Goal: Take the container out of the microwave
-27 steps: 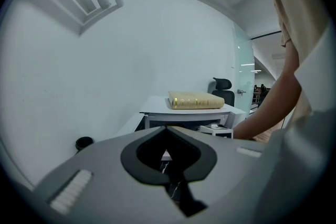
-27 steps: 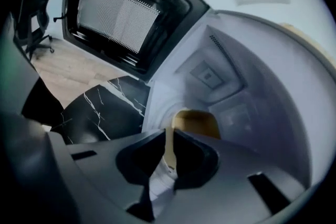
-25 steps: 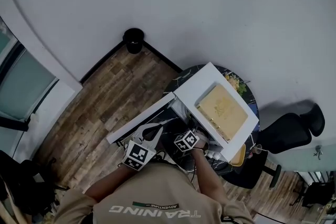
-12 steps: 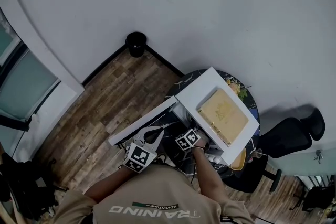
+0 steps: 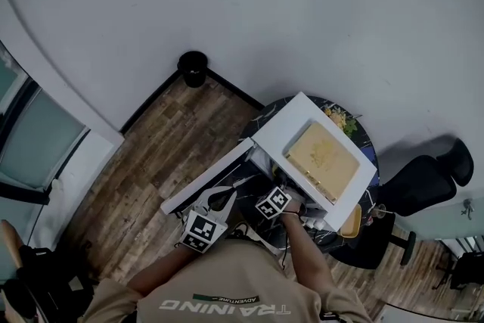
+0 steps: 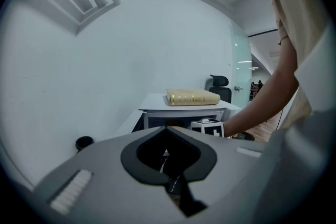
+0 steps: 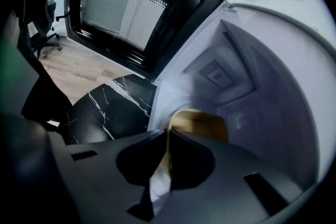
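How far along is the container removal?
Done: the microwave door is open. In hand: the right tongs are inside the cavity and appear closed on the rim of the tan container. To do: the container sits inside, not yet drawn out. The left tongs are shut, empty.

From my end: the white boxy microwave (image 5: 281,131) sits on the round black marble table (image 7: 105,107), with its black-framed door (image 5: 206,179) swung out left. A flat tan book (image 5: 321,161) lies on top. The yellowish container (image 7: 202,123) is inside, my right gripper (image 7: 168,132) on its rim.
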The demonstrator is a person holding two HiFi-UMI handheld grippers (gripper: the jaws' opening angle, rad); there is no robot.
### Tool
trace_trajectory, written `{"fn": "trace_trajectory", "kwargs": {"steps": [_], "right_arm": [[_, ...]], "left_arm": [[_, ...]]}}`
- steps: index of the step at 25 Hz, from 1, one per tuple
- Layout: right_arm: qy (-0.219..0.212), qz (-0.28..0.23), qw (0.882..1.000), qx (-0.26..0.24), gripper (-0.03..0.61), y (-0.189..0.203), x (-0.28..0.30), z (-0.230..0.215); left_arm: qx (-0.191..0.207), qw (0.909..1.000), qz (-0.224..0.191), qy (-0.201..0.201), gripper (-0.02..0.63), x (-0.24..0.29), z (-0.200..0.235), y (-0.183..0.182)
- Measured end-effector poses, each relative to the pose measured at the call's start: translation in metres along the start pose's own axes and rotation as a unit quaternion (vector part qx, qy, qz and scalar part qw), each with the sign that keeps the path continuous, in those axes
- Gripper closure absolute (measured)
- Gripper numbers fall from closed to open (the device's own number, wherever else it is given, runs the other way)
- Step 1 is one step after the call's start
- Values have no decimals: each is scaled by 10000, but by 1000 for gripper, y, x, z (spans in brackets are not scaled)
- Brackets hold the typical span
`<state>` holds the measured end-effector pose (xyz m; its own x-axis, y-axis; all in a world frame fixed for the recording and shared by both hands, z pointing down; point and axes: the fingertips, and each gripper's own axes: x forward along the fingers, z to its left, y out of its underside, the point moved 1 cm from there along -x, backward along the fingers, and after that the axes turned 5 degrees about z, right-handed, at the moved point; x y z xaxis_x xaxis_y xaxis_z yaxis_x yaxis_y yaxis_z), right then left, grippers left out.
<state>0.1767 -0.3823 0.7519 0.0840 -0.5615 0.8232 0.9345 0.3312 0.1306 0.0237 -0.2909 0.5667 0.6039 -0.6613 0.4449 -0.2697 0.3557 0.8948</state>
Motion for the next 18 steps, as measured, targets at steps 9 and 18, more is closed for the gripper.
{"fn": "trace_trajectory", "kwargs": {"steps": [9,18], "right_arm": [[-451,-163,9988,140,568,-10,-38,34],[-485,-137,9983,280,568,-19,-72,62]], "left_arm": [[282,9983,-33,511,606,1,-8,-5],[380,9933,-73,1087,606,-1,-16,12]]}}
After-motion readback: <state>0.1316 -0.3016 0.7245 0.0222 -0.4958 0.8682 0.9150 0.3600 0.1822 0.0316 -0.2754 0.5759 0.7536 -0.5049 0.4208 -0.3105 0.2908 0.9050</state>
